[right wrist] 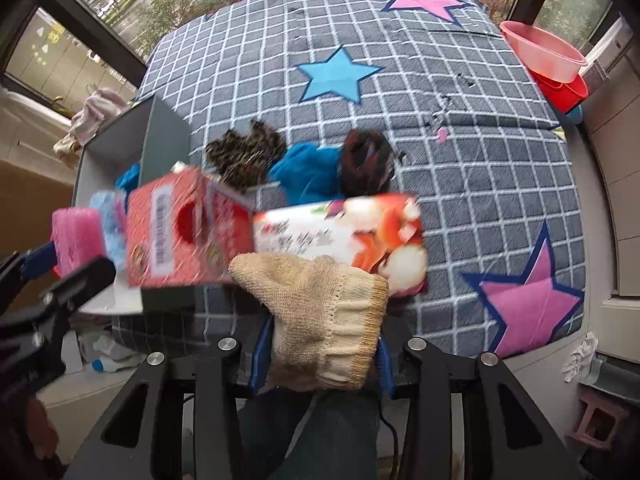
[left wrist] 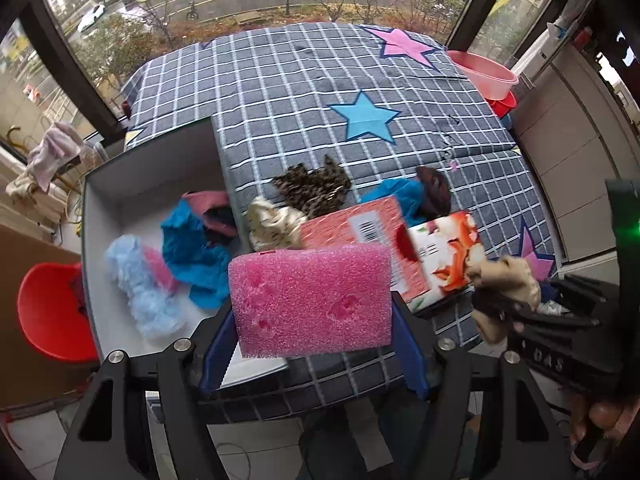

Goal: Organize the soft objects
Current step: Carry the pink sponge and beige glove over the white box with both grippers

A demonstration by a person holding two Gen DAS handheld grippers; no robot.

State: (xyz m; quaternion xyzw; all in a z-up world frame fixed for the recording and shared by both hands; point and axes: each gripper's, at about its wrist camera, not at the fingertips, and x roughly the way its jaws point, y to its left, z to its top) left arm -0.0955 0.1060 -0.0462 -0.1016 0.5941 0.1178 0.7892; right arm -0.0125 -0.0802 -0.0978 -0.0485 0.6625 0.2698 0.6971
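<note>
From the left wrist camera, the left gripper [left wrist: 312,344] is clenched on a pink sponge [left wrist: 312,300], its 2 blue fingers [left wrist: 218,356] pressed to the sponge's short ends. The sponge hangs over the near edge of a bed with a checked blanket [left wrist: 304,92]. To the left sits a white box [left wrist: 120,192] holding a blue cloth [left wrist: 192,256], a pale blue fluffy piece [left wrist: 140,284] and a pink cloth [left wrist: 208,204]. Behind the sponge lie a red carton [left wrist: 360,228], a cream scrunchie [left wrist: 272,224] and a leopard-print cloth [left wrist: 316,192].

From the right wrist camera, the right gripper [right wrist: 320,356] is grasping a beige knit glove [right wrist: 320,320] by its cuff, the glove's fingers pointing left over the blanket's near edge. Just beyond it lies the carton, with a blue cloth [right wrist: 308,172] and a dark scrunchie [right wrist: 364,164] behind.
</note>
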